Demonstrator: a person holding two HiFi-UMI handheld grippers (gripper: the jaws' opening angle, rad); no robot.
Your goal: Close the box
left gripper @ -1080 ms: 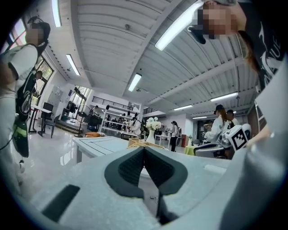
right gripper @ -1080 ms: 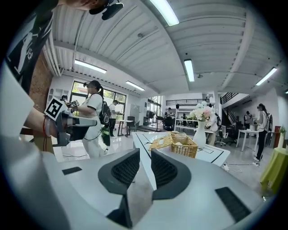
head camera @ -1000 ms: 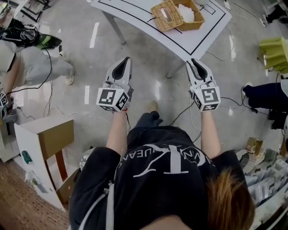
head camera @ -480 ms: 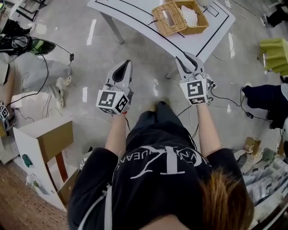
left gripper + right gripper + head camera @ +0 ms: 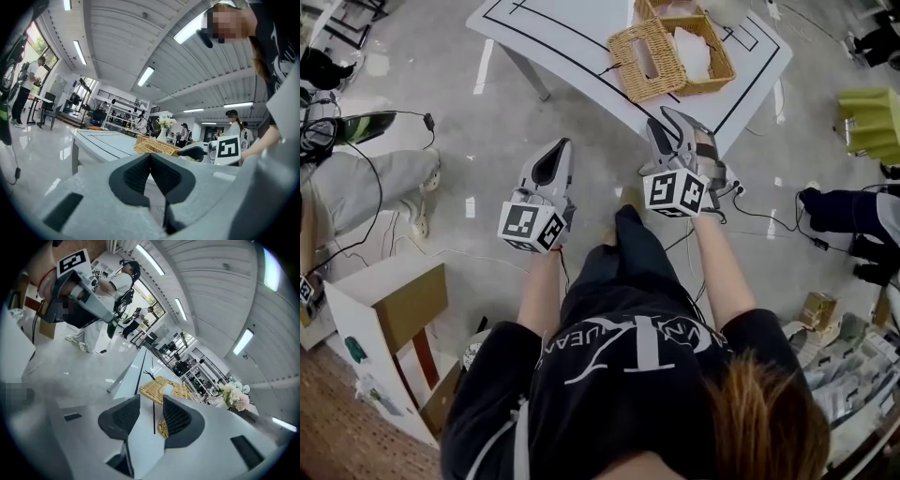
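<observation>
A wicker box (image 5: pixel 698 52) holding white paper stands on the white table (image 5: pixel 572 37), its slotted lid (image 5: pixel 642 58) hinged open to the left. My left gripper (image 5: pixel 555 150) hovers over the floor short of the table, its jaws shut and empty (image 5: pixel 150 154). My right gripper (image 5: pixel 667 120) is at the table's near edge, just below the box. Its jaws have just been opening and now stand open with nothing between them (image 5: pixel 151 401). The box (image 5: pixel 161 387) lies straight ahead in the right gripper view. In the left gripper view the box (image 5: pixel 154 146) is ahead to the right.
A white and cardboard box (image 5: pixel 389 309) stands on the floor at my left, with cables and a seated person (image 5: pixel 356 178) beyond it. A green cloth (image 5: pixel 872 122) and another person (image 5: pixel 853 211) are at the right. A vase of flowers (image 5: pixel 232 394) stands behind the box.
Both grippers have moved forward toward the table, the right one farther. The right gripper has rolled over to the left and its jaws have spread apart. The left jaws stayed shut.
</observation>
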